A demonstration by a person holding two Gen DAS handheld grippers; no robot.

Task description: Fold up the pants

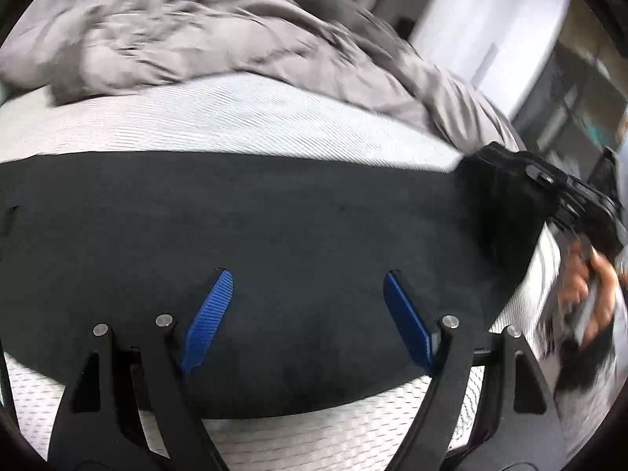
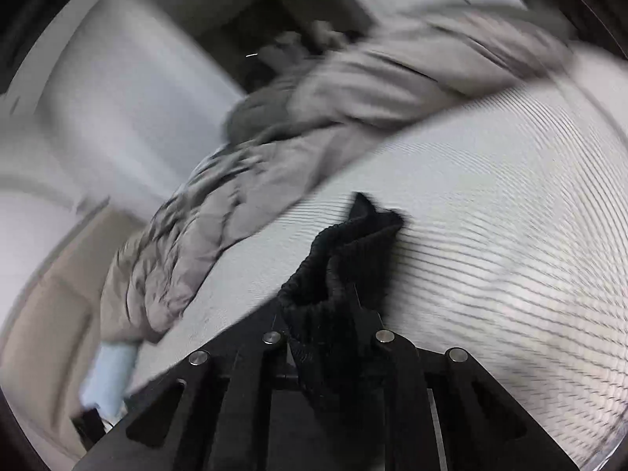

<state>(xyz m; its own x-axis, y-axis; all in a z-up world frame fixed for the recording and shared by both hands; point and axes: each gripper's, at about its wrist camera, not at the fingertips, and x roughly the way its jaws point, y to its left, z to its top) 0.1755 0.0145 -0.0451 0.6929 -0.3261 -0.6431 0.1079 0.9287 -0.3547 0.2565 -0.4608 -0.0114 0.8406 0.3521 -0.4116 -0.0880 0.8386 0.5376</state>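
The left tongs stand wide with nothing between their blue pads, hovering just over the near long edge of the black pants, which lie flat across the bed with their long axis running left to right in the left wrist view. The fold, as I judge it, turns on the right-hand end — there the right tongs are clamped narrow on a bunched, ribbed end of the pants, likely the waistband, and that end is raised off the mattress while the rest lies flat. So the right hand has the cloth; the left is nearer the middle of the pants and free to pin or pinch. In the left wrist view the right tongs and the hand on them show at the far right, blurred. Farther back a rumpled grey duvet is heaped along the bed's far side — apart from the pants, not in the way unless the fold is carried well over.
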